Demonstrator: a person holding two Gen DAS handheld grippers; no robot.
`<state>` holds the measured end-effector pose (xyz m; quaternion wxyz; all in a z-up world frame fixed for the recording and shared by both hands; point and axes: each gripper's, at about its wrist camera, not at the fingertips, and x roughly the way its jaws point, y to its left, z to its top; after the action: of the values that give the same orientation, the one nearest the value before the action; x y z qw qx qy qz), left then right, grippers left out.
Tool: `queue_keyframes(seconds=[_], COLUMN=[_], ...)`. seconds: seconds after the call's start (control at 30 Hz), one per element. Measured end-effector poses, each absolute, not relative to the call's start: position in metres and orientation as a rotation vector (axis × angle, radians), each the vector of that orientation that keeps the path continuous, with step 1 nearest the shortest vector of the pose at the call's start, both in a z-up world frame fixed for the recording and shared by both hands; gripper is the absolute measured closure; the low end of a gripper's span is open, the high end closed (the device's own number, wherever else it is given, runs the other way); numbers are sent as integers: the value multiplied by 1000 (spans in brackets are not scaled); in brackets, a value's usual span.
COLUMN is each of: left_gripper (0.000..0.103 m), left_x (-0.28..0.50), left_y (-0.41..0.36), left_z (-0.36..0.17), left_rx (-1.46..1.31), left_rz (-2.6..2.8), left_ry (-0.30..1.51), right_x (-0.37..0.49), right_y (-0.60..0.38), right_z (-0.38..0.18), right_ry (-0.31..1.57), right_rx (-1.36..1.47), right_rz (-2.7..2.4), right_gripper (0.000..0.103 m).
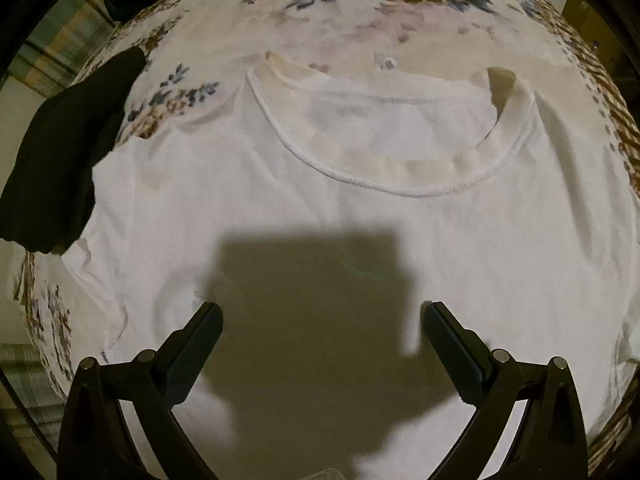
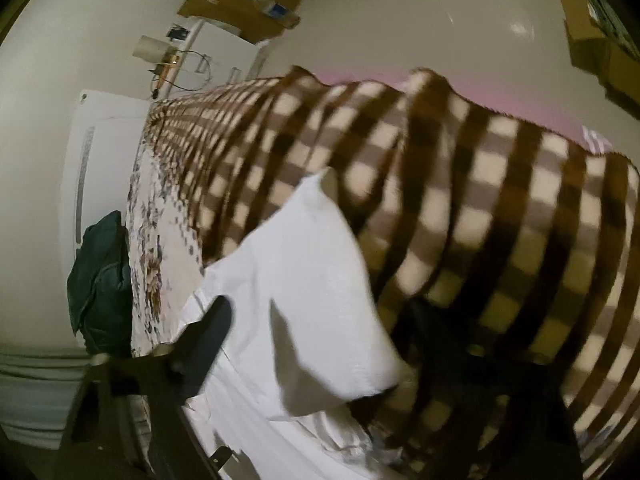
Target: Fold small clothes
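Left wrist view looks down on a white T-shirt (image 1: 360, 220) spread flat on a bed whose floral cover (image 1: 360, 20) shows beyond the collar. The neckline (image 1: 400, 160) lies toward the far edge of the bed, with yellowish marks inside the collar band. The left gripper (image 1: 323, 316) hangs above the shirt's chest with its fingers (image 1: 200, 340) spread wide, nothing between them; its shadow falls on the fabric just ahead. A dark garment (image 1: 60, 160) lies at the bed's left edge, touching the shirt's left sleeve.

Right wrist view is blurred. A part of the white shirt (image 2: 312, 280) is lifted off the bed and hangs in front of the lens, folded over itself. The right gripper (image 2: 304, 364) has one dark finger (image 2: 204, 344) visible at the shirt's left side; the other is hidden behind the cloth, so I cannot tell whether the fingers pinch the fabric. A brown checked blanket (image 2: 480, 220) lies along the bed beside the shirt, and a dark green bag (image 2: 100, 280) sits past the bed's edge against the wall.
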<state>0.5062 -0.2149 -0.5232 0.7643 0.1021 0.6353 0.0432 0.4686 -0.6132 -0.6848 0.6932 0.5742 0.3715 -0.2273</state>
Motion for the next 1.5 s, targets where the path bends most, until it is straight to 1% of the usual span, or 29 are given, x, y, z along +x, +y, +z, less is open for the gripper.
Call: queue_keyframes(seconds=[0.03,0.07,0.1,0.17,0.33,0.4,0.43,0.47,0.5,0.53,0.63,0.7,0.73,0.77,0.8,0.87,0.97,1.1,1.23,1.37,1.5], left_gripper=[0,0,0,0,0,0,0,0,0,0,0,0,0,0,0,0,0,0,0,0,0], left_x=[508,509,509,510,510,512,513,514,514,513,512,511,511,510,510,510,510,508,501,493,484], left_y=[-216,-217,-217,-214,-207,-202,-200,-197,-195,-193,-187,-180,-176,-174,-170,-163,-153,-138,-120,-103,-78], left_z=[-526,-528,-529,-528,-528,-528,-528,-528,-527,-527,-526,-525,-524,-523,-523,-522,-521,-516,-510,-508,-512], left_rx=[218,214,211,208,199,188,181,175,172,171,168,162,159,155,148,137,116,105,85,63,53], left_rz=[95,97,97,97,93,96,97,98,98,98,99,102,103,107,111,118,128,140,146,162,180], left_ry=[1383,1387,1387,1381,1375,1377,1379,1379,1377,1375,1374,1372,1371,1371,1371,1372,1372,1361,1350,1352,1365], right_x=[473,474,478,482,473,478,482,486,488,489,489,489,487,489,490,492,496,512,540,571,597], right_y=[-610,-608,-608,-609,-626,-628,-628,-628,-628,-628,-623,-619,-618,-614,-611,-607,-598,-569,-507,-425,-348], right_z=[-683,-682,-683,-675,-651,-651,-654,-658,-664,-670,-680,-678,-676,-674,-673,-667,-647,-604,-576,-580,-607], right_ry=[833,838,839,853,809,823,849,877,898,905,905,868,860,863,871,858,845,847,905,981,1076], right_rx=[1273,1261,1248,1219,1180,1191,1203,1214,1234,1257,1282,1274,1265,1243,1220,1187,1109,886,668,509,409], right_rz=[-517,-529,-532,-562,-550,-492,-475,-465,-447,-438,-438,-446,-444,-440,-451,-470,-509,-493,-391,-282,-185], right_gripper=[40,68,84,92,93,91,78,56,46,40,40,43,62,83,86,90,92,94,95,96,97])
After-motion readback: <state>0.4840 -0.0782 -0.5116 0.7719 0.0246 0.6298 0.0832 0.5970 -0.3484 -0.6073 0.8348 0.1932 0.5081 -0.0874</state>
